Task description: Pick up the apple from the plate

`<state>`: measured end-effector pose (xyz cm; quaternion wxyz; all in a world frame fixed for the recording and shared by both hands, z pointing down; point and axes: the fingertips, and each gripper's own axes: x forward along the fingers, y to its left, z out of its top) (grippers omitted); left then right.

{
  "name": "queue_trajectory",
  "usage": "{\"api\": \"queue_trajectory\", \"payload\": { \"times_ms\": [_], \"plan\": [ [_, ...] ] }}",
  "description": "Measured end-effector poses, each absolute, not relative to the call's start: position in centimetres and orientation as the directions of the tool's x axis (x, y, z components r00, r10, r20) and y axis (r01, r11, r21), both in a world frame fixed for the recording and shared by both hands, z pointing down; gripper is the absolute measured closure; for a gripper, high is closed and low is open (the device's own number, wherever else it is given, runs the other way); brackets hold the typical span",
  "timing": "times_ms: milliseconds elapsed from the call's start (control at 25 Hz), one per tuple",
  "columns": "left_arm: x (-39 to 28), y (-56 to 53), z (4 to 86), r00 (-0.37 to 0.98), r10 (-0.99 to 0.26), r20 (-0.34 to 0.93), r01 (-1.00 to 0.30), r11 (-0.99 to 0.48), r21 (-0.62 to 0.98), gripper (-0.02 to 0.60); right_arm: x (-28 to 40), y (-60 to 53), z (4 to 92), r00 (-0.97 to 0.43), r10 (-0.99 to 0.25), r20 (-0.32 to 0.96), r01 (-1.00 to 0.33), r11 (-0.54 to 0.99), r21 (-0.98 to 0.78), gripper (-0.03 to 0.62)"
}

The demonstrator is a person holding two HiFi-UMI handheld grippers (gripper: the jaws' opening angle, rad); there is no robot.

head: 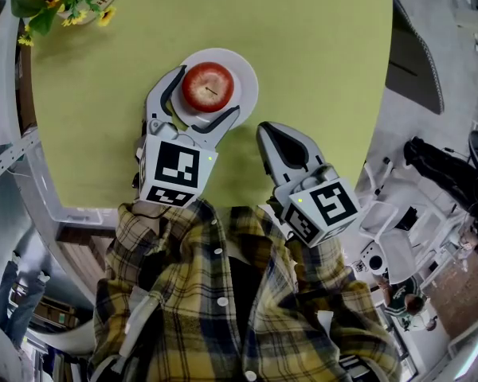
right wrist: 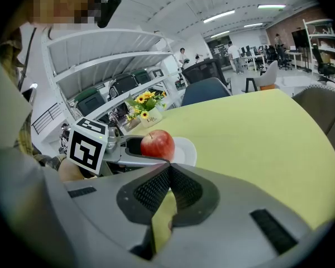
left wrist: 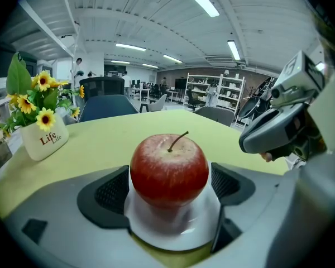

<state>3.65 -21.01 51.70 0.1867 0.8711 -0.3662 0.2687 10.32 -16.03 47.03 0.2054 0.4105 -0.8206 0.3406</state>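
Left gripper (head: 209,91) fingers (left wrist: 113,191) spread wide, straddling the round red apple (left wrist: 168,169) sitting on its small white plate (head: 245,78). Squeeze evenly at its widest girth, then lift straight. Right gripper (head: 271,131) fingers pressed together, empty, alongside.

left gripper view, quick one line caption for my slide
Left gripper, jaws open, straddles a red apple on a white plate on the green table, a flower pot to the left.

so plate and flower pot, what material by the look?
The round white plate looks like glazed ceramic or glossy melamine: it is smooth and carries a soft reflection of the red apple. The white flower pot with printed lettering is probably glazed ceramic, given its smooth, slight sheen. Plastic can't be ruled out.
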Motion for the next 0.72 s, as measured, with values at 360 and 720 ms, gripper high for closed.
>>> {"api": "queue_trajectory", "payload": {
  "times_ms": [360, 720],
  "plan": [
    [3.50, -21.25, 51.33, 0.584, -0.544, 0.603, -0.744, -0.656, 0.128, 0.133, 10.20, -15.91, 47.15, -0.586, -0.524, 0.618, -0.808, 0.436, -0.397, 0.597],
    [3.48, -21.25, 51.35, 0.585, -0.543, 0.603, -0.743, -0.656, 0.131, 0.164, 10.13, -16.31, 46.87, -0.584, -0.523, 0.620, -0.809, 0.437, -0.394, 0.597]
  ]
}}
